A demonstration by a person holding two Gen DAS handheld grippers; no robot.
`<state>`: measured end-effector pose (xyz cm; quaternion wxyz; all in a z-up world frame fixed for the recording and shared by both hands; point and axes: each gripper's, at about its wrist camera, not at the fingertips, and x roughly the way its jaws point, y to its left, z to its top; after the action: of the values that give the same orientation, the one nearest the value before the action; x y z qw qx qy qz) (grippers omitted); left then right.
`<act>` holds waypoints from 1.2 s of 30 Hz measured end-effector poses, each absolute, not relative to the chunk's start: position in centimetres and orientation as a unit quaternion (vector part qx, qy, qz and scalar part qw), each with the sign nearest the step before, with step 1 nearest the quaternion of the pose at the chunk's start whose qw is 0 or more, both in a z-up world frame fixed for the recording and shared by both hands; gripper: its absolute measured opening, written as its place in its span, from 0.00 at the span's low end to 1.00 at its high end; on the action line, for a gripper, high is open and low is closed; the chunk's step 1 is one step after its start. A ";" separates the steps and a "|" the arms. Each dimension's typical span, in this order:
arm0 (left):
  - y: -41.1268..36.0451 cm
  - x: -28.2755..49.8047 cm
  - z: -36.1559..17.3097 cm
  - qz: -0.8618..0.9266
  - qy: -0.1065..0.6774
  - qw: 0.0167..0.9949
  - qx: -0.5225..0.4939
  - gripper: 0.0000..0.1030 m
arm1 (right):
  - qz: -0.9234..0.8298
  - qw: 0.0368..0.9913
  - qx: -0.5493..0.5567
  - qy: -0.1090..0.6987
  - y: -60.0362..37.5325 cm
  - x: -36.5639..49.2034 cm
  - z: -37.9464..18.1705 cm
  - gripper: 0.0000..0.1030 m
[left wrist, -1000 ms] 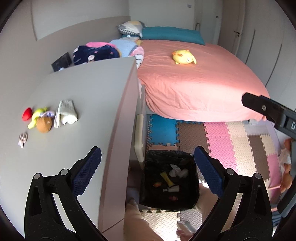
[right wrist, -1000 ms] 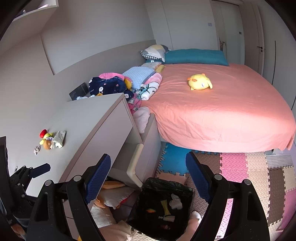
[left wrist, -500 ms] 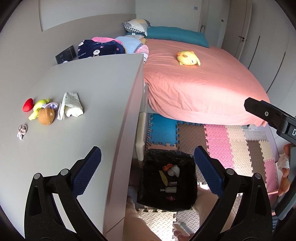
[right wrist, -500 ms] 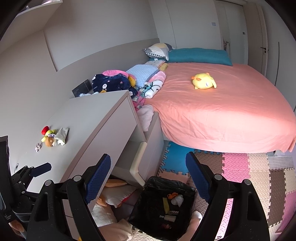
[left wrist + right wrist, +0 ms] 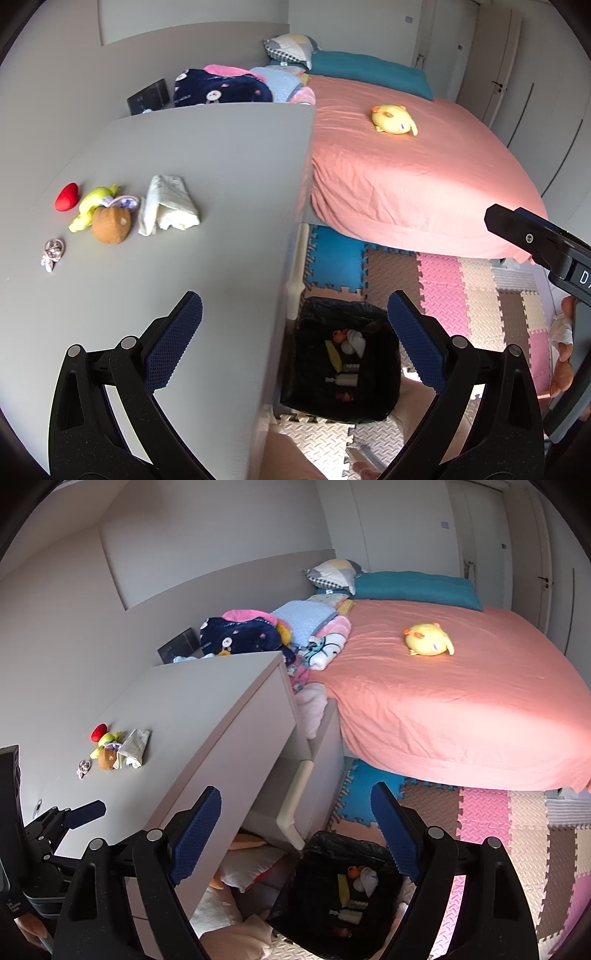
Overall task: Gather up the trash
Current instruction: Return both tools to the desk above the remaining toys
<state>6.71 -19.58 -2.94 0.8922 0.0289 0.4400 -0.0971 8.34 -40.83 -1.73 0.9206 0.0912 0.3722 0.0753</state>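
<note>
A black-lined trash bin [image 5: 332, 306] stands on the floor beside the grey desk [image 5: 207, 155]; it holds a yellow wrapper, white crumpled paper and small bottles. My left gripper [image 5: 293, 299] hangs open and empty above the desk edge and bin. On the desk lie a folded white cloth [image 5: 168, 205], a brown plush [image 5: 110, 225], a yellow-green toy [image 5: 90, 206], a red piece [image 5: 67, 196] and a small crumpled scrap [image 5: 53, 251]. My right gripper [image 5: 295, 790] is open and empty, high over the bin [image 5: 343, 840], and the cloth [image 5: 135, 747] lies far left.
A bed with a pink sheet [image 5: 461, 701] and a yellow plush [image 5: 428, 644] fills the right side. Clothes are piled [image 5: 243, 631] behind the desk. Coloured foam mats [image 5: 443, 280] cover the floor. An open drawer [image 5: 295, 805] juts out under the desk.
Both grippers have drifted a little sideways and the left one has rolled slightly, so the desk items sit further right in the left wrist view. Both grippers stay open and empty.
</note>
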 end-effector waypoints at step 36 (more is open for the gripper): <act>-5.4 8.6 -2.6 0.012 0.441 0.897 -0.037 0.94 | 0.166 0.901 0.043 0.399 -27.6 14.3 -2.3 0.81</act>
<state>8.58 -5.37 -2.57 0.8966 -0.0372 0.4412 0.0123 14.34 -27.58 -2.26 0.9006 0.0434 0.3994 0.1658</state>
